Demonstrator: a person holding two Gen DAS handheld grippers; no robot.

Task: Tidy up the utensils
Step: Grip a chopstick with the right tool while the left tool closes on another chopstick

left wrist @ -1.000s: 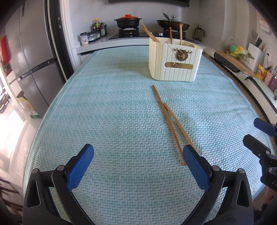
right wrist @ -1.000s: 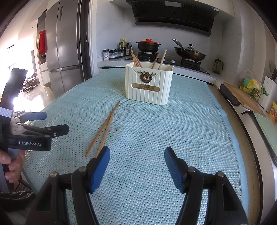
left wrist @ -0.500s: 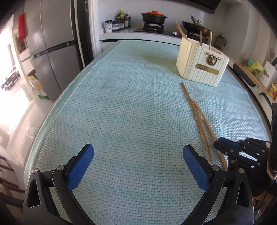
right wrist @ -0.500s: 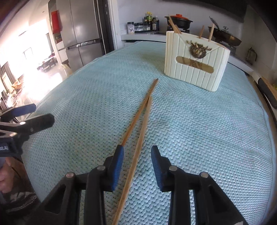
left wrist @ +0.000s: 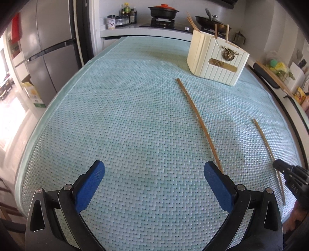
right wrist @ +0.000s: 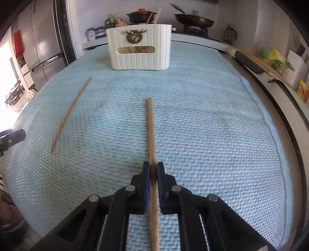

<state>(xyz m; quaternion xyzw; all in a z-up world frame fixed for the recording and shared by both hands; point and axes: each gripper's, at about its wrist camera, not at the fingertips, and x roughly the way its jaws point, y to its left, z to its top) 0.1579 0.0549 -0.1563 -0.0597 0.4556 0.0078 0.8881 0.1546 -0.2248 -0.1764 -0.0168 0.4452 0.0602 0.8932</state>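
Observation:
My right gripper [right wrist: 153,168] is shut on a wooden chopstick [right wrist: 151,127] that points forward toward the cream utensil holder [right wrist: 139,52]. That held chopstick [left wrist: 267,146] and the right gripper [left wrist: 278,164] show at the right edge of the left wrist view. A second chopstick [right wrist: 70,114] lies on the teal mat to the left; it also shows in the left wrist view [left wrist: 199,121], ending beside my right blue pad. My left gripper [left wrist: 154,173] is open and empty above the mat. The holder [left wrist: 217,59] has several chopsticks standing in it.
A teal woven mat [left wrist: 125,115] covers the table. Behind it a counter holds a stove with a black pot [left wrist: 164,11] and a wok [right wrist: 194,18]. A fridge [left wrist: 48,48] stands at the left. A cutting board and packages [right wrist: 270,61] lie on the right counter.
My right gripper closed on one of the two chopsticks and drew it away to the right, separating the pair. The left gripper stayed open and shifted its view slightly.

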